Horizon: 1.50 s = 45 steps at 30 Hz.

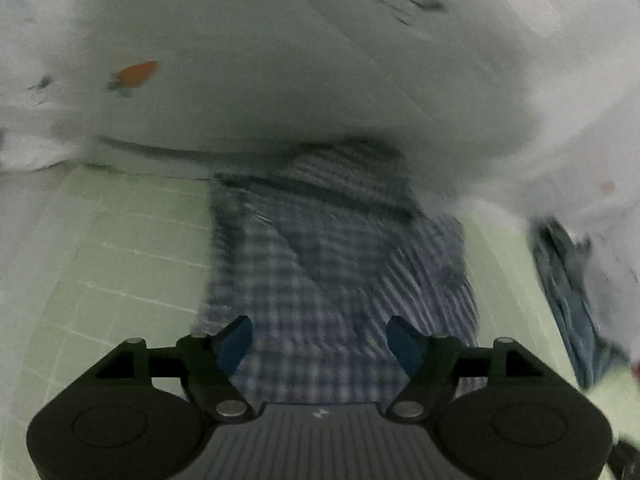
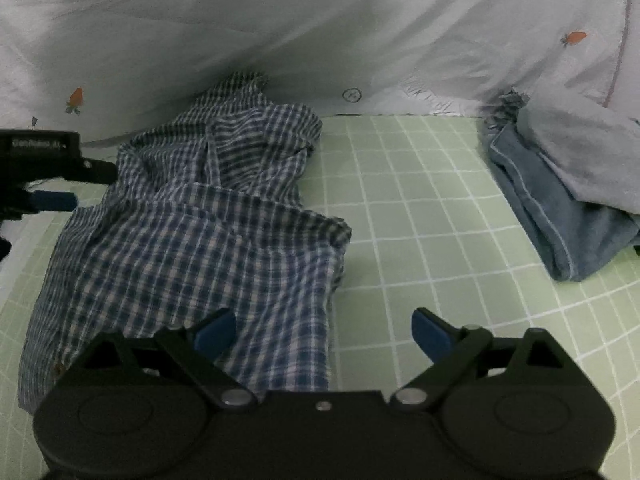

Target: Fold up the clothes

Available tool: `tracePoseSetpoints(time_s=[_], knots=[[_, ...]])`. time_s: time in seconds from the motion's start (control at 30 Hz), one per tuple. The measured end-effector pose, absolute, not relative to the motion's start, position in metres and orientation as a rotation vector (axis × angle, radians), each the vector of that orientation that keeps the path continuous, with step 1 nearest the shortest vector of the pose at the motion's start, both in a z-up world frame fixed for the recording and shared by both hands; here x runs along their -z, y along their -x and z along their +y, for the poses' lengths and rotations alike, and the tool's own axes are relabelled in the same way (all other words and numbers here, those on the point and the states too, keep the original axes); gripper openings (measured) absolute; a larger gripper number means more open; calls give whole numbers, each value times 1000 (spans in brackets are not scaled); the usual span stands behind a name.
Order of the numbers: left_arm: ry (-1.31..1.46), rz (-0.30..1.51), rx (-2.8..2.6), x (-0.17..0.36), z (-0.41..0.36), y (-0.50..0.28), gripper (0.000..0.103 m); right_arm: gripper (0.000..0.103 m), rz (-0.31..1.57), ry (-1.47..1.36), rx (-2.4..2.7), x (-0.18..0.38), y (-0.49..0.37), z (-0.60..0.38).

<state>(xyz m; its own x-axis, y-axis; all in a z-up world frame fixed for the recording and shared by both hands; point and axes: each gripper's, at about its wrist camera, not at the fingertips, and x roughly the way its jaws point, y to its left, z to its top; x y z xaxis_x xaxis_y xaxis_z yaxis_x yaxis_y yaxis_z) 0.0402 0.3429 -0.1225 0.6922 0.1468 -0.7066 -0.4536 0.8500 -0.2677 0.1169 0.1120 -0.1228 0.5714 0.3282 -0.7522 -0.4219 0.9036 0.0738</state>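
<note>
Blue-padded right gripper (image 2: 322, 330) sits nearest, jaws apart and empty, hovering over the near hem of the blue-and-white checked shirt (image 2: 192, 240), which lies crumpled on the left half of the green grid sheet (image 2: 420, 208). Left gripper (image 1: 320, 340) also has jaws apart, nothing between them, over the same shirt (image 1: 320, 272); it shows in the right wrist view at the shirt's left edge. Farther right lies a folded blue-grey garment stack (image 2: 560, 200), and at the back a white strawberry-print quilt (image 2: 320, 32).
</note>
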Motion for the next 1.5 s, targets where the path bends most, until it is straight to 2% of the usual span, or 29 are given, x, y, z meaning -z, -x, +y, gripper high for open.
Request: tracePoseSetpoints(time_s=[0.07,0.27,0.5,0.7,0.83,1.0,1.07,1.13,1.2,1.23,1.27,1.3,1.33,1.5], knots=[[479,734,-388,122,354,-29,82,97,856,94,-438,120,-115,108],[550,863,-501,138,368,33,83,97,891,-13,-438,113,-107,94],[832,944,-520,165,360,102,83,97,999,-216,-430,120,-86,75],[913,945,-506,171,358,115,83,97,1042,-373,-392,125,-70,64],[921,946,-471,175,358,110,84,97,1104,-583,-349,141,-69,51],[929,947,-427,179,358,103,84,88,1161,-844,-287,164,-69,44],[932,948,-409,181,358,101,82,72,1170,-930,-276,172,-68,44],[938,947,-387,182,358,99,76,57,1173,-953,-272,175,-68,47],[934,940,-371,184,356,100,57,45,1160,-954,-278,175,-67,48],[923,938,-373,184,355,101,51,32,1149,-957,-286,175,-66,49],[911,935,-374,185,353,102,34,28,1142,-957,-292,176,-64,51],[904,932,-374,185,351,104,13,26,1134,-953,-297,175,-61,51],[899,929,-374,186,350,106,7,23,1125,-942,-306,174,-59,51],[992,885,-375,184,346,139,4,21,1130,-895,-334,160,-41,45]])
